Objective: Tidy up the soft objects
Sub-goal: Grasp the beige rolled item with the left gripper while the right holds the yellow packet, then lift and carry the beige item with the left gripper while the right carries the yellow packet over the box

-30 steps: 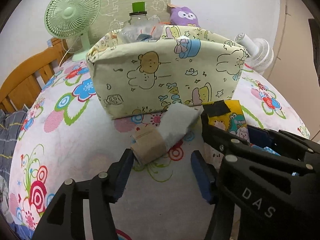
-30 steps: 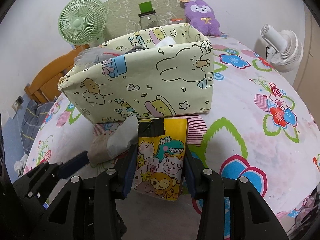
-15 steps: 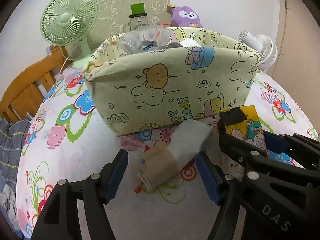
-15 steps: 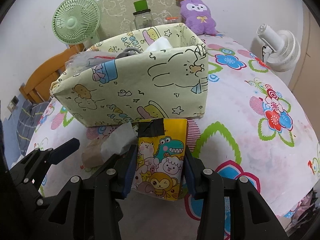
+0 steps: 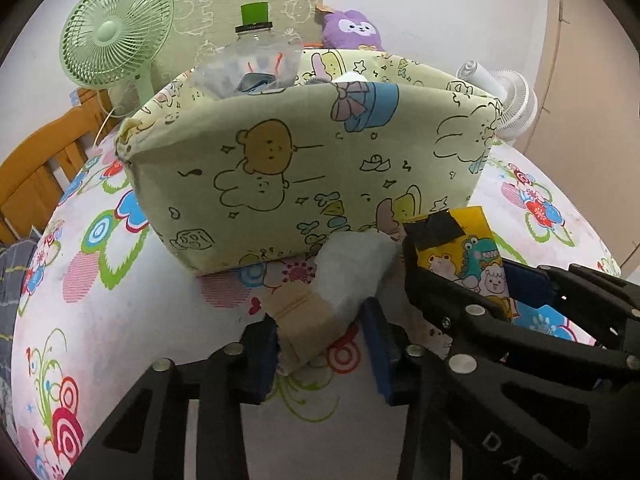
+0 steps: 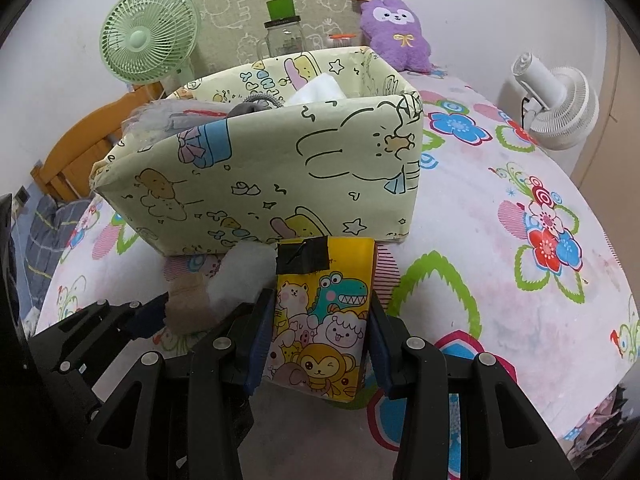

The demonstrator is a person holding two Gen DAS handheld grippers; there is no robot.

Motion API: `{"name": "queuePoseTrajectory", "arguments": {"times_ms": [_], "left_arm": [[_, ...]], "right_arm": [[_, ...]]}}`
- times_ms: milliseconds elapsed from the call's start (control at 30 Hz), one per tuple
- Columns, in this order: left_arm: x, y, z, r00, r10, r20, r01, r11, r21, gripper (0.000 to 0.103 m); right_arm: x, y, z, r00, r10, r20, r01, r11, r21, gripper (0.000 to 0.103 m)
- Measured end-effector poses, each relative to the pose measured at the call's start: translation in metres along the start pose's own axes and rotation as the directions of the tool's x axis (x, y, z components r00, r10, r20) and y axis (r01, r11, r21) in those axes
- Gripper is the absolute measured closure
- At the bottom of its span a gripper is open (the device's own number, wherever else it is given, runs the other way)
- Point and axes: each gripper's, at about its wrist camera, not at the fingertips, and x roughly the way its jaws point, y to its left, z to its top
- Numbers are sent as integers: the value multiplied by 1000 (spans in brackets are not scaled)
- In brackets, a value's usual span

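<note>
Up close on the left gripper (image 5: 322, 354): matte black, angular plastic arms with triangular cut-outs, round silver screw heads dotted along the linkages, and flat dark-blue pads (image 5: 378, 350) lining the inner faces of the fingers. The right gripper (image 6: 316, 344) is built the same way, black struts, silver screws at each pivot, blue pads (image 6: 262, 340) along both fingers. And on its black body, seen from the left wrist, pale raised letters read "DAS".
</note>
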Motion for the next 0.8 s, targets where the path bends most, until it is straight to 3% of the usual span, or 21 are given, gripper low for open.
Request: {"name": "queuePoseTrajectory", "arguments": {"times_ms": [267,800], "left_arm": [[-9,-7,-6,1000,-8,-3,7,998,-62,82],[-50,-33,-8,998,22,58,-16,996,-89,82]], "right_arm": [[-7,-4,-5,1000,19,4,-19,1000,-4,56],[-46,-15,-9,996,72,56,-71,997,-22,56]]}}
